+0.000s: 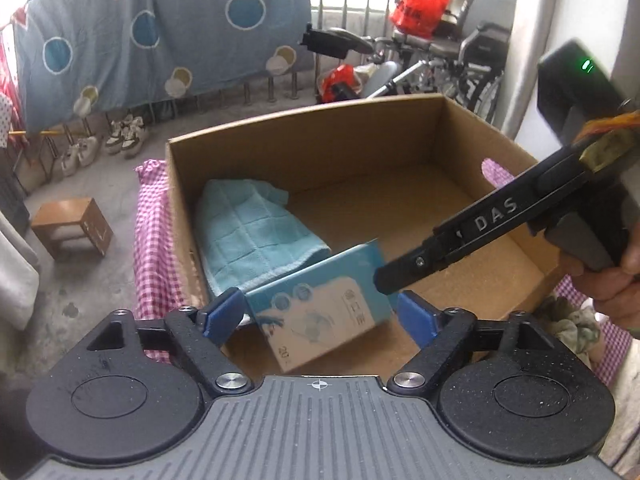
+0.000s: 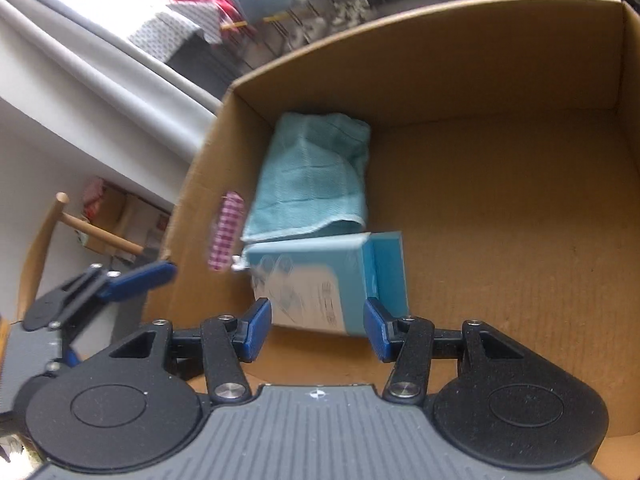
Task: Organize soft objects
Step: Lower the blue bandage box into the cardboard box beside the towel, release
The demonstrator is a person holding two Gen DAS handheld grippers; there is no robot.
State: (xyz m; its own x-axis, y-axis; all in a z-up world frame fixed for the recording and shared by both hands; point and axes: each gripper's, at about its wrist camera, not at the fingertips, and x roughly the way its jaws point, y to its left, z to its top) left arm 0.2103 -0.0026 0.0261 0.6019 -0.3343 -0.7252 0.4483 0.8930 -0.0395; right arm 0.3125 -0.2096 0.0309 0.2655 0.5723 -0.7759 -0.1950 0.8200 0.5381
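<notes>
An open cardboard box (image 1: 320, 136) (image 2: 440, 48) holds a folded light-blue towel (image 1: 252, 232) (image 2: 316, 176) at its left side. A blue packet of soft goods (image 1: 320, 304) (image 2: 320, 276) lies in front of the towel on the box floor. My left gripper (image 1: 320, 312) is open above the box's near edge, with the packet showing between its blue pads. My right gripper (image 2: 318, 328) is open just above the packet and seems not to touch it. In the left wrist view its black body (image 1: 480, 232) reaches in from the right.
The box stands on a pink checked cloth (image 1: 152, 240). A crumpled greenish cloth (image 1: 572, 328) lies right of the box. A small wooden stool (image 1: 72, 232), shoes, wheelchairs and a hanging blue sheet stand beyond. The left gripper (image 2: 120, 284) shows at the box's left wall.
</notes>
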